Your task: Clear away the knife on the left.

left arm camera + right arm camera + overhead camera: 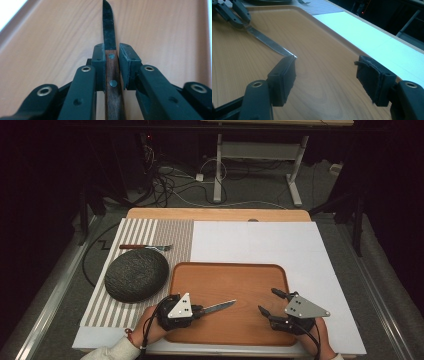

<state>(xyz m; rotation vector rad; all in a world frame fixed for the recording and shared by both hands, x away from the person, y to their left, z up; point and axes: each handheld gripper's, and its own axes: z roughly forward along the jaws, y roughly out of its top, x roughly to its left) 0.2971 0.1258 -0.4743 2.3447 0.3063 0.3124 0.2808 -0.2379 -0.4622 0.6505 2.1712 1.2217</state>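
Over the wooden tray [250, 275], left tool [197, 310] pads flank the knife [110, 37] handle, one pad slightly off; blade points toward right tool [267, 302], jaws apart, empty.

Dark round stone [136, 276] beside fork [145, 247] (on striped mat [172, 240]).

In the left gripper view, the knife [110, 37]'s wooden handle runs off the bottom edge, and whether the pads press it cannot be told. In the high view, the left hand-held gripper [197, 310] hides the handle.
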